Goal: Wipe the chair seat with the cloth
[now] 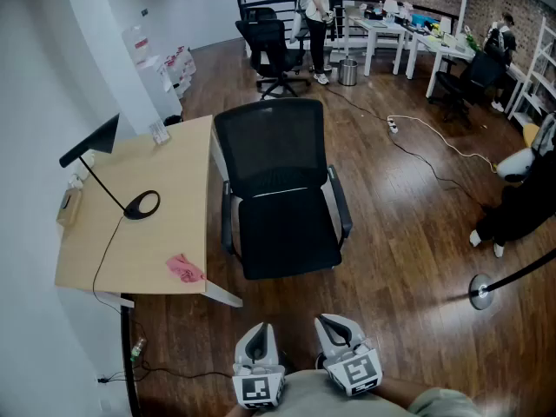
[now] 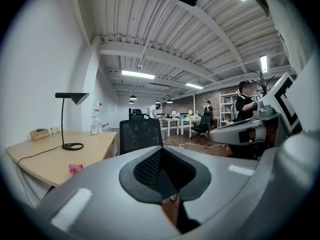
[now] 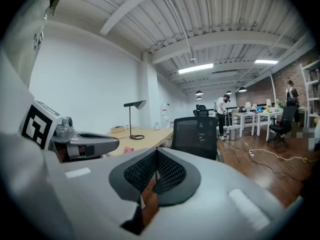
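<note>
A black mesh office chair (image 1: 282, 189) stands beside the wooden desk (image 1: 139, 224), its seat (image 1: 287, 237) bare. It shows again in the left gripper view as chair (image 2: 140, 134) and in the right gripper view as chair (image 3: 196, 134). A crumpled pink cloth (image 1: 185, 268) lies at the desk's near right corner, cloth (image 2: 75, 169), cloth (image 3: 128, 149). My left gripper (image 1: 258, 341) and right gripper (image 1: 336, 331) are held low, close to my body, well short of chair and cloth. Both are shut with nothing between the jaws, left gripper (image 2: 162, 171), right gripper (image 3: 155, 171).
A black desk lamp (image 1: 122, 189) with its cable stands on the desk. A cable runs on the floor under the desk. Behind are other chairs (image 1: 271, 55), white tables (image 1: 408, 37), a bin, a power strip cord (image 1: 434, 137) and people. A stanchion base (image 1: 479, 292) stands at right.
</note>
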A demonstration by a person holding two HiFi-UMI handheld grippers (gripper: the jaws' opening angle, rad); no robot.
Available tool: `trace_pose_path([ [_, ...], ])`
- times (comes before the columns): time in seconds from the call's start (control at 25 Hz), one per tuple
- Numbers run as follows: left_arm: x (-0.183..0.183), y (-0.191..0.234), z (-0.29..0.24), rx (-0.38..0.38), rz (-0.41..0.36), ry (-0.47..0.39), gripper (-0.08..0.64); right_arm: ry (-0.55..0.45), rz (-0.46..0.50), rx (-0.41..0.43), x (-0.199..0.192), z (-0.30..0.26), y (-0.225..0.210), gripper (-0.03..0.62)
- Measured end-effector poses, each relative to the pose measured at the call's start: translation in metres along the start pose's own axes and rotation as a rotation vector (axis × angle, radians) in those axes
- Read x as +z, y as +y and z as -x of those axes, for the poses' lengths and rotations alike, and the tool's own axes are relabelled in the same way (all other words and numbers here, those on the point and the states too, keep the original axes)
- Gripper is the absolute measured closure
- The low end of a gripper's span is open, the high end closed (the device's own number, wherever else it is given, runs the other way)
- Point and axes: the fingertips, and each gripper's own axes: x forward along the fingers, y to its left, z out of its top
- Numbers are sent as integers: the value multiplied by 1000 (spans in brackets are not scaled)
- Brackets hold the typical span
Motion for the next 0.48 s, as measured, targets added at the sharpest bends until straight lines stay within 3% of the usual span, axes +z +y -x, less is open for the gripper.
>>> trace_pose_path([
  [0.2, 16, 80, -36, -14, -28, -34, 555, -13, 36, -26, 17, -78, 15, 592],
  [0.48, 31, 188, -62, 16, -7, -86, 554, 3, 102, -2, 63, -182, 54, 592],
])
